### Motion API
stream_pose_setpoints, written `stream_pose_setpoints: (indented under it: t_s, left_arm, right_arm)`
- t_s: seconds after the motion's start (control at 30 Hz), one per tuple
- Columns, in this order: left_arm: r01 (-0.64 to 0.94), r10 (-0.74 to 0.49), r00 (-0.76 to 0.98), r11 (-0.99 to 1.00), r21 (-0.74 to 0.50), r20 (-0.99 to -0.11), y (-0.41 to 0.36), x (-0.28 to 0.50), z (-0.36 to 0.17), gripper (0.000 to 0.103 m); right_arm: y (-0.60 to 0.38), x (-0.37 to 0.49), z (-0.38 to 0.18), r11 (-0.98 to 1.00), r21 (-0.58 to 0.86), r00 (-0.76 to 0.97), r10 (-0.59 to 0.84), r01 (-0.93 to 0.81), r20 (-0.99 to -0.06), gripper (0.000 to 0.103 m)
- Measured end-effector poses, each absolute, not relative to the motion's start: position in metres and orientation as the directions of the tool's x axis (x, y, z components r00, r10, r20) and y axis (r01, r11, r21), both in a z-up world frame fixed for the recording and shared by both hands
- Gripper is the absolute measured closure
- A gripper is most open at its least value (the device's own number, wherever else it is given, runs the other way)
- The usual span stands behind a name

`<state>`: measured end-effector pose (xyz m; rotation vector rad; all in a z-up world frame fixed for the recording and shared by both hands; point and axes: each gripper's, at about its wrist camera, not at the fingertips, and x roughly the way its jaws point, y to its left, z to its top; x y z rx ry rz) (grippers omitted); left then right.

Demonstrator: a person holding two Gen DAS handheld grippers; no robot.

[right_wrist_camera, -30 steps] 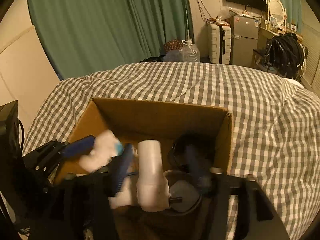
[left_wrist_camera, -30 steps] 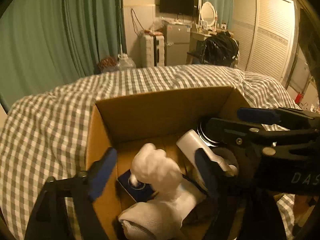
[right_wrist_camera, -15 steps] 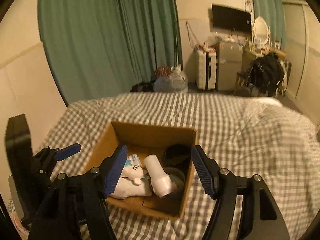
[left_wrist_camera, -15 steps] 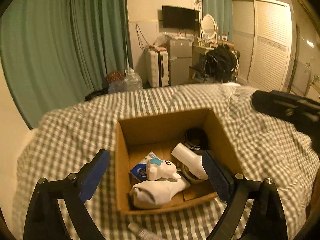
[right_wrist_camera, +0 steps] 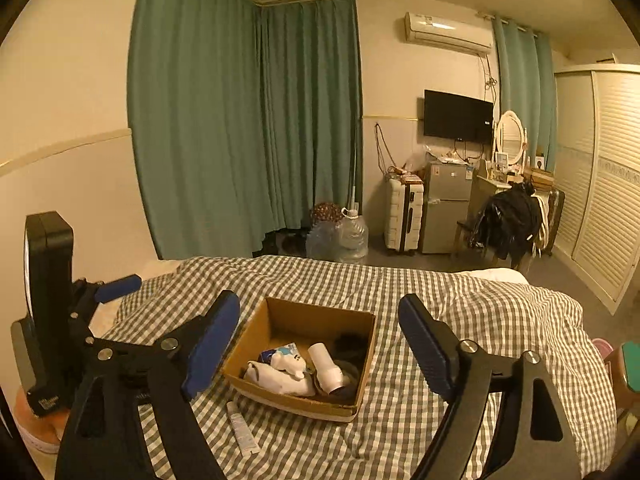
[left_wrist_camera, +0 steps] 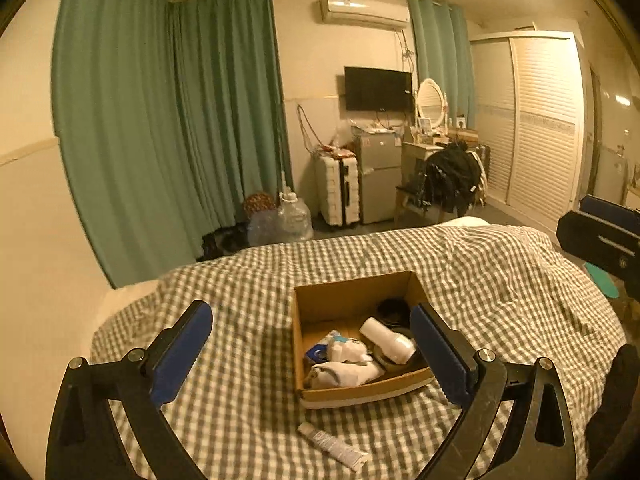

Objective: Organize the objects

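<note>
Left tongs (left_wrist_camera: 310, 354) and right tongs (right_wrist_camera: 318, 344) both spread wide, empty, above bed (left_wrist_camera: 240, 280). Tube (left_wrist_camera: 332, 446) lies loose on bed at 6 o'clock from box (left_wrist_camera: 348, 394), long axis slanting 10-to-4; left tongs look nearer.

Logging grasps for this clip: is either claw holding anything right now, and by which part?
Nothing is held. The left claw and right claw are both open and empty above the bed, and the tube lies loose beside the cardboard box.

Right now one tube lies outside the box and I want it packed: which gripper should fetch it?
Left, probably: the white squeeze tube lies nearer the left gripper, whose jaws are open.
</note>
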<state>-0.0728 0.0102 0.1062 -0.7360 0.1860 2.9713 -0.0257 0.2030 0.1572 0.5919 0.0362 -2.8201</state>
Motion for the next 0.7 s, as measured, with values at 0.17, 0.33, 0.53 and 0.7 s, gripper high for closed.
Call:
stream_pose_setpoints:
  t_s: [0.17, 0.33, 0.53, 0.7]
  left_arm:
    - [-0.065, 0.012, -0.887, -0.993, 0.099, -0.461, -0.004, -0.052, 0.085, 0.001]
    - [-0.042, -0.012, -0.856, -0.995, 0.092, -0.517, -0.019, -0.047, 0.042, 0.001]
    - [0.021, -0.062, -0.787, -0.997, 0.074, -0.614, -0.042, -0.057, -0.028, 0.001]
    - [0.062, -0.121, -0.726, -0.992, 0.112, -0.677, -0.055, -0.072, -0.070, 0.001]
  right_arm:
    - [0.193, -0.009, 0.143, -0.956, 0.035, -0.870, -0.279, 0.290, -0.408, 0.020]
    - [0.175, -0.010, 0.102, -0.946, 0.034, -0.837, -0.302, 0.322, -0.456, 0.020]
    - [0.152, -0.031, 0.028, -0.935, 0.059, -0.772, -0.324, 0.350, -0.547, 0.020]
    - [0.136, -0.056, -0.023, -0.927, 0.085, -0.703, -0.334, 0.365, -0.627, 0.020]
